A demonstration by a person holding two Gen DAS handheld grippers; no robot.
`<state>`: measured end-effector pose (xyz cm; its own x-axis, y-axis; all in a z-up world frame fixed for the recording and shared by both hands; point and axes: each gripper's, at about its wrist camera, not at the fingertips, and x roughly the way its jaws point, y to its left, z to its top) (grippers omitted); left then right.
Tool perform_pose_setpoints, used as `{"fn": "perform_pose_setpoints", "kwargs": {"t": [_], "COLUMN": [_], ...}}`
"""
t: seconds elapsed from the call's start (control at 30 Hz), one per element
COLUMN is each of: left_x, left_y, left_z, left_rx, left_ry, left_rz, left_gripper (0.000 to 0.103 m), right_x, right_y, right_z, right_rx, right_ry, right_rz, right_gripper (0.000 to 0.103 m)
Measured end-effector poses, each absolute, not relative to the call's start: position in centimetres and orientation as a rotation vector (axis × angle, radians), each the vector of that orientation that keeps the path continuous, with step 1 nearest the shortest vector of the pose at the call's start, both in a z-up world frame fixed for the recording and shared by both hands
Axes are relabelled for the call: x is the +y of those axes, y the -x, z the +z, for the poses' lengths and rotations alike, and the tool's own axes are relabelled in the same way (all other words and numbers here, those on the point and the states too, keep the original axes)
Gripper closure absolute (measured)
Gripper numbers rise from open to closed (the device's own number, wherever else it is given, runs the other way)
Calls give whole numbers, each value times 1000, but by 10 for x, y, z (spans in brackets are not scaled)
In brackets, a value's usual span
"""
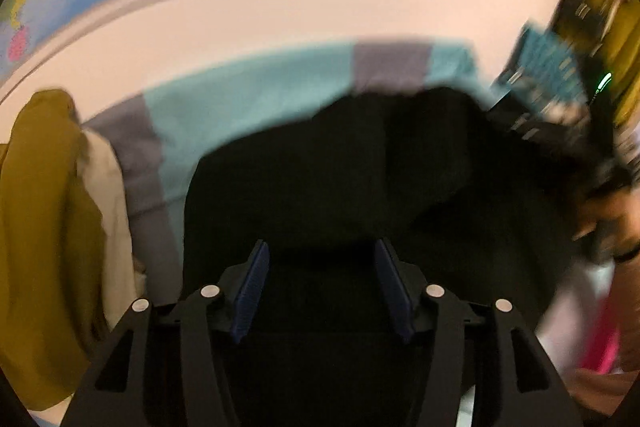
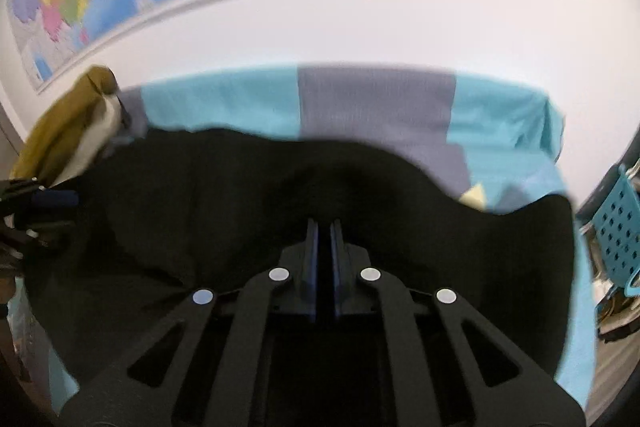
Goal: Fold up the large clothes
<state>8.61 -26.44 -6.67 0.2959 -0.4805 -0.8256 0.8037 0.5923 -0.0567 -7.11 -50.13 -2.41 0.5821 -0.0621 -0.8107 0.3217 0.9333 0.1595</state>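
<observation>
- olive garment (image 1: 36, 227) with a cream piece (image 1: 108, 203) heaped at the far left, just beside the work area; not part of this fold, keep clear of it
- black garment (image 1: 312, 179) is the task piece, spread over the teal-and-grey sheet (image 1: 224, 107), filling the near middle of both views; far edge wavy, not flat
- left gripper (image 1: 318, 285) over the black cloth, jaws parted, nothing pinched between the blue pads (image 1: 252, 299); released
- right gripper (image 2: 324, 255) pads nearly together, only a thin dark slit between them; clenched, but black on black so cannot tell if fabric is caught in there
- teal perforated basket (image 2: 618, 227) at the right edge, well off the sheet
- likely step: picking up an edge to start or carry a fold
- to do it well: check the right pinch has a single layer by lifting slightly; bring the left down on the matching edge and close before pulling
- lift both level, keep the cloth taut between them, lay the edge straight; smooth that bumpy far hem
- views are motion-blurred, fine detail uncertain
</observation>
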Motion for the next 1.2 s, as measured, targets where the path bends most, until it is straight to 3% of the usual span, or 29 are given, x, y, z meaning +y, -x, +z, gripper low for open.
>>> {"fn": "perform_pose_setpoints", "kwargs": {"t": [0.07, 0.2, 0.27, 0.33, 0.47, 0.6, 0.67, 0.73, 0.77, 0.8, 0.93, 1.07, 1.2], "left_x": [-262, -251, -242, -231, -204, -192, -195, -195, -196, -197, -192, -177, -181], "left_y": [-97, -106, -99, -90, -71, -74, -77, -77, -78, -78, -86, -97, -86], "left_z": [-82, -83, -73, -66, -50, -61, -70, -74, -75, -75, -78, -87, -89], "left_rx": [943, 946, 904, 864, 781, 818, 836, 825, 823, 821, 846, 896, 859], "left_ry": [-374, -284, -266, -265, -250, -219, -198, -190, -183, -183, -190, -108, -167], "left_rz": [-872, -872, -864, -864, -872, -873, -869, -856, -844, -831, -732, -750, -740], "left_gripper": [54, 59, 60, 60, 52, 52, 53, 55, 59, 63, 97, 102, 102], "right_x": [-506, -507, -510, -518, -534, -531, -527, -522, -521, -521, -535, -556, -564], "right_y": [76, 103, 129, 165, 227, 264, 268, 267, 267, 269, 287, 296, 275], "right_z": [-26, -7, 9, 24, 31, 5, -13, -28, -30, -28, 23, 58, 15], "right_rx": [911, 857, 798, 745, 714, 770, 807, 818, 805, 790, 653, 586, 734], "right_ry": [-343, -379, -391, -412, -474, -551, -581, -610, -621, -608, -554, -498, -499], "right_rz": [-226, -200, -188, -203, -257, -273, -267, -235, -219, -220, -306, -365, -396], "right_gripper": [95, 61, 54, 41, 31, 25, 28, 66, 74, 92, 102, 102, 101]}}
